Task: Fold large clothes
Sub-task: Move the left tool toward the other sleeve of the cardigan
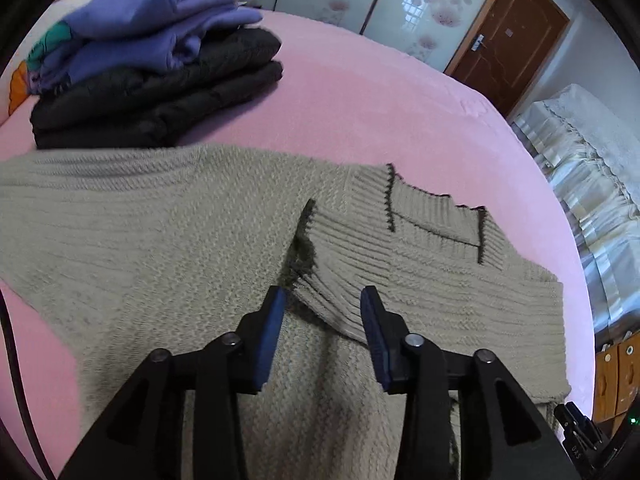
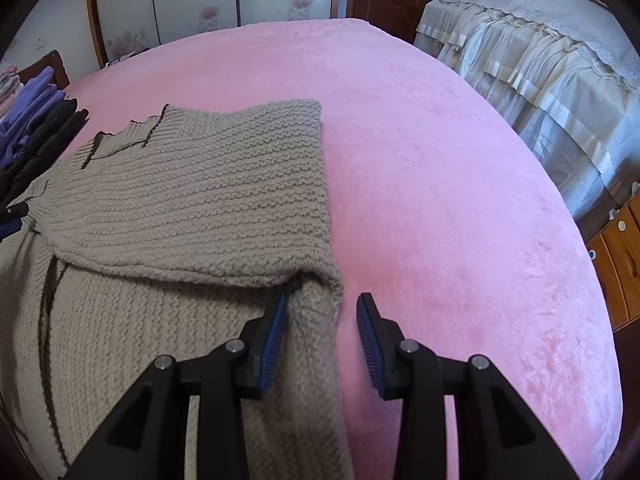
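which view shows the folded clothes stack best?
Left wrist. The folded clothes stack sits large at upper left, purple items on black ones, on the pink bed. In the right wrist view the stack is a small sliver cut off at the left edge.

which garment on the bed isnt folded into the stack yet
The beige knit sweater, spread across the pink bed under both claws. The purple tops and black garments already sit folded in a pile behind it.
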A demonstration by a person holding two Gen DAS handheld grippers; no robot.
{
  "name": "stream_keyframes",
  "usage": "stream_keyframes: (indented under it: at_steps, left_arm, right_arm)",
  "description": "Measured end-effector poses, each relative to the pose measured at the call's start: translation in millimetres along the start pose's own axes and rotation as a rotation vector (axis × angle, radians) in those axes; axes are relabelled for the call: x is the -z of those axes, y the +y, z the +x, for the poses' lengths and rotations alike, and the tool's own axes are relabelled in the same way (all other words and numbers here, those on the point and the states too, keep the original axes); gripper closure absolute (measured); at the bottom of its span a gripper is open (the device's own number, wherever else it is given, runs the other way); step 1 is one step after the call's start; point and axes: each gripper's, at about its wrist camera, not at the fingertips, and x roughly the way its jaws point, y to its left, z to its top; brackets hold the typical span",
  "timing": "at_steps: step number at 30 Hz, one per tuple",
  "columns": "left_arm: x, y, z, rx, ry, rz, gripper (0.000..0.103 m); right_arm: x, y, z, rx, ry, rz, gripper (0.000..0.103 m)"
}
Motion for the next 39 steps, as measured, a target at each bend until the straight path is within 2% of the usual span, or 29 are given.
stream_keyframes:
  at_steps: [1,2,5,8,12,16,21,24,28,31,39]
  left_arm:
    - [3.0,1.0,-8.0,-0.008,-0.007,0.017,0.054]
    - [2.5,-3.0,-16.6,-0.017,-0.014,0.032,0.043]
    - [0.7,-16.2,-56.3,-0.044,-0.063,0.078,0.022]
    - [4.3,-27.8,-92.5,-0.025,-0.109,0.11,0.015]
    - [17.0,-36.6,-135.7,0.002,-0.143,0.154,0.013]
    - [34.4,-38.5,-183.4,0.026,-0.228,0.189,0.013]
    - [51.8,-19.4,-235.7,0.161,-0.327,0.166,0.013]
    - [55.9,-3.5,-260.2,0.164,-0.321,0.15,0.013]
    - [58.5,19.4,-286.3,0.169,-0.311,0.155,0.013]
    - [60.6,34.9,-305.7,0.156,-0.326,0.176,0.013]
    - [57.5,89.4,-342.9,0.066,-0.391,0.213,0.005]
  right_arm:
    - [0.9,1.8,-8.1,-0.008,-0.005,0.007,0.066]
    - [1.5,2.7,-13.8,-0.013,-0.007,0.014,0.066]
    - [0.5,7.0,-34.5,-0.044,0.011,0.044,0.066]
    - [-0.4,11.7,-55.7,-0.09,0.012,0.088,0.066]
    - [0.5,21.5,-86.8,-0.118,-0.004,0.152,0.066]
    - [6.7,38.2,-124.5,-0.154,-0.065,0.188,0.066]
    - [11.8,72.0,-163.0,-0.173,-0.11,0.146,0.066]
    - [13.2,99.1,-183.4,-0.189,-0.101,0.09,0.066]
    - [17.1,131.4,-209.6,-0.18,-0.142,0.03,0.066]
    - [20.5,159.2,-229.6,-0.22,-0.161,-0.005,0.066]
    - [23.3,231.9,-269.4,-0.264,-0.23,-0.094,0.066]
